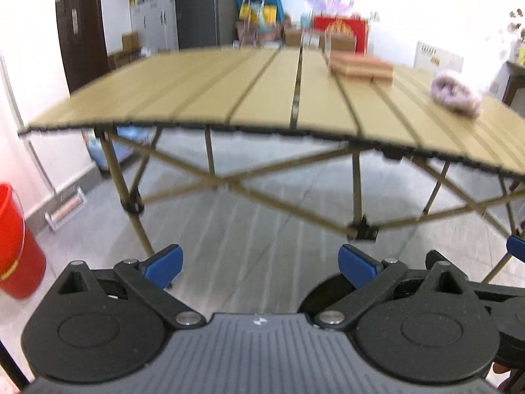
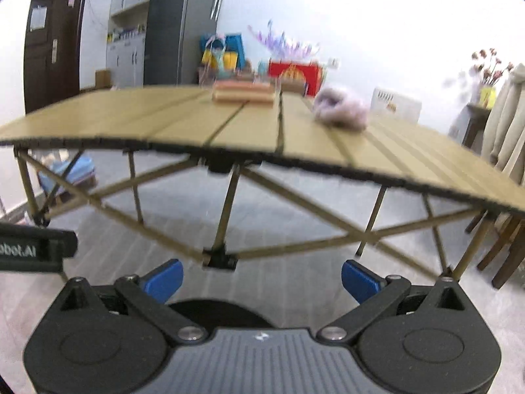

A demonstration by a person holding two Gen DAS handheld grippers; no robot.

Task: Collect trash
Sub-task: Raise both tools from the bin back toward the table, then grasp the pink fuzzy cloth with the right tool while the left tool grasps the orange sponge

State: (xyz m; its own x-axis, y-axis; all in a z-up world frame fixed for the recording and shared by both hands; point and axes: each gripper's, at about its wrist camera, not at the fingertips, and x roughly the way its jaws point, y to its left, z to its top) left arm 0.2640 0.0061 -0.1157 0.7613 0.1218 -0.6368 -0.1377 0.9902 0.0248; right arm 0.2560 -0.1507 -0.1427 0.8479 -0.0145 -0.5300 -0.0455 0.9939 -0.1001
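- Two claws, left claw and right claw, are gaping wide, holding nothing.
- One purple fluffy wad is sitting on the surface at two o'clock.
- One striped box is sitting nearby.
- One red bucket is standing at nine o'clock.

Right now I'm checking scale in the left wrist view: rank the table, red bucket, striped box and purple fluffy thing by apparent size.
1. Table.
2. Red bucket, cropped by the frame and nearer the camera, so unsure.
3. Striped box and purple fluffy thing: look alike.

Tan slatted table, red bucket, lilac fluffy bundle
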